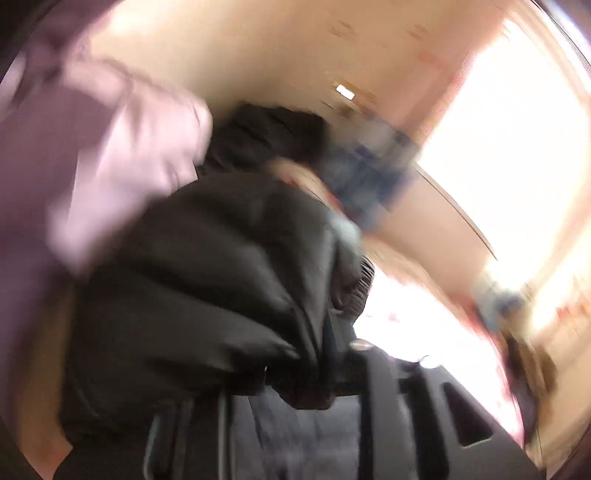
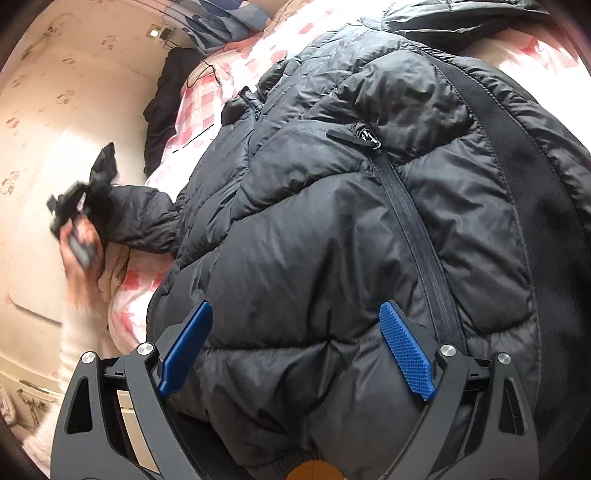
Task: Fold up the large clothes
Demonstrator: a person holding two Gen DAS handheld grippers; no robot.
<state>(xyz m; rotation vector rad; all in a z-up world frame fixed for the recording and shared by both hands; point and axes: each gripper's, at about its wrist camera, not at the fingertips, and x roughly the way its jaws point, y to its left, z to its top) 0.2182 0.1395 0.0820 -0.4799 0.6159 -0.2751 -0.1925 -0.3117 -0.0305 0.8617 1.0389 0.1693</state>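
Observation:
A large black puffer jacket (image 2: 351,221) lies spread on a bed with a pink checked sheet (image 2: 207,103). My right gripper (image 2: 295,325) is open, its blue pads (image 2: 404,354) just above the jacket's body beside the zipper (image 2: 417,229). My left gripper (image 2: 79,210) shows at the far left of the right wrist view, shut on the end of the jacket's sleeve (image 2: 144,218) and holding it up off the bed. The left wrist view is blurred: black sleeve fabric (image 1: 229,288) bunches between the fingers and covers them.
A beige wall (image 2: 74,110) with small prints runs along the bed's far side. A dark garment (image 2: 166,103) hangs between bed and wall. A blue patterned cloth (image 2: 221,18) lies at the head of the bed. My pale pink sleeve (image 1: 122,155) shows in the left wrist view.

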